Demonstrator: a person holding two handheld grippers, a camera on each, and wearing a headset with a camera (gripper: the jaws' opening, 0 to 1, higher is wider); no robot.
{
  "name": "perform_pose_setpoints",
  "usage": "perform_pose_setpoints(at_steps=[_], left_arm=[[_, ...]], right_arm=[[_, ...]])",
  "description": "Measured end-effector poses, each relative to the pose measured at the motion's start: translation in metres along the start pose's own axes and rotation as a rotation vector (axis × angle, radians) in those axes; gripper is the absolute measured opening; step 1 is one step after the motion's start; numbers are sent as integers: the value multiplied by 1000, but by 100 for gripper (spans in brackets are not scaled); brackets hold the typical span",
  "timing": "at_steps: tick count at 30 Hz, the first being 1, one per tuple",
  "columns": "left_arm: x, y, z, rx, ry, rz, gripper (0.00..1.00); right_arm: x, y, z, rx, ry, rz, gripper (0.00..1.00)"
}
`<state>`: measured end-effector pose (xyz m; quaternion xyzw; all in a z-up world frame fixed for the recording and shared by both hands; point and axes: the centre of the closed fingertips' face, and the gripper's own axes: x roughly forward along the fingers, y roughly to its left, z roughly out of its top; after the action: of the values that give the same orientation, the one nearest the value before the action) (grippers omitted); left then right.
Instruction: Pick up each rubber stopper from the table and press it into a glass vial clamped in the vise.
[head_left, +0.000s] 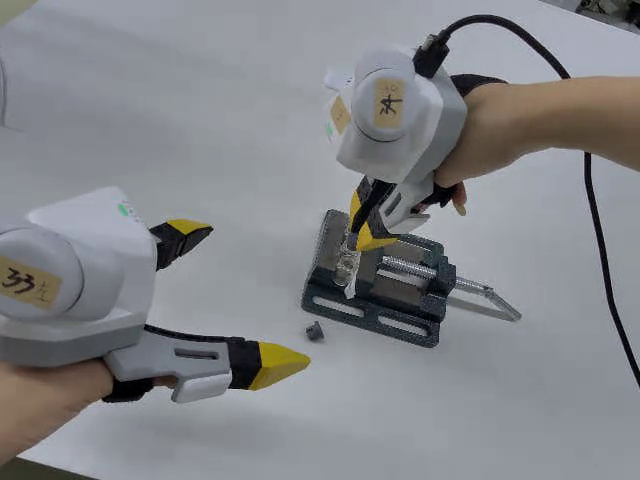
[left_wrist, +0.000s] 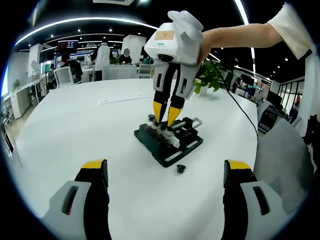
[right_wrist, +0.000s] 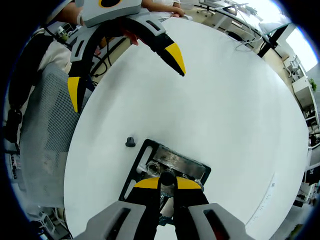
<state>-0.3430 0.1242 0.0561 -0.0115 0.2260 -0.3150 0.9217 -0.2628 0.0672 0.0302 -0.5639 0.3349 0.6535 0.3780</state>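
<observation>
A dark vise (head_left: 345, 305) stands mid-table with a clear glass vial (head_left: 347, 268) clamped upright in it. My right gripper (head_left: 362, 237) points straight down over the vial, shut on a dark rubber stopper (right_wrist: 167, 177) that sits right beside the vial's mouth (right_wrist: 152, 169). A second loose stopper (head_left: 314, 331) lies on the table just in front of the vise. My left gripper (head_left: 240, 300) hovers open at the lower left, nothing between its fingers; in its own view the loose stopper (left_wrist: 180, 169) lies ahead, between the jaws and the vise (left_wrist: 165, 147).
The vise's handle (head_left: 490, 295) sticks out to the right. A black cable (head_left: 590, 200) runs from the right gripper across the white table (head_left: 200, 120). Office desks, chairs and people (left_wrist: 102, 52) are far behind.
</observation>
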Motion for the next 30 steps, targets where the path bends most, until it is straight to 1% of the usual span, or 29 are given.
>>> perform_pose_setpoints(at_steps=[4, 8, 9, 12, 16, 19, 28, 30], left_arm=[[1, -1, 0, -1, 0, -2, 95], [1, -2, 1, -1, 0, -4, 95], [1, -2, 1, 0, 0, -3, 95], [1, -2, 1, -3, -2, -1, 95], [0, -2, 1, -2, -1, -1, 95], [1, -3, 0, -2, 2, -2, 95], [1, -5, 1, -3, 3, -4, 94], [1, -5, 0, -4, 6, -4, 94]], right_arm=[[0, 0, 0, 28, -2, -4, 3], [0, 2, 0, 22, 1, 0, 3], [0, 2, 0, -14, -4, 2, 4], [-1, 5, -3, -14, -21, -3, 4], [-1, 4, -3, 2, -52, -14, 5], [-1, 3, -2, -8, -60, -18, 6], [-1, 2, -2, -37, -43, -17, 6], [-1, 1, -2, -31, -47, -18, 7]])
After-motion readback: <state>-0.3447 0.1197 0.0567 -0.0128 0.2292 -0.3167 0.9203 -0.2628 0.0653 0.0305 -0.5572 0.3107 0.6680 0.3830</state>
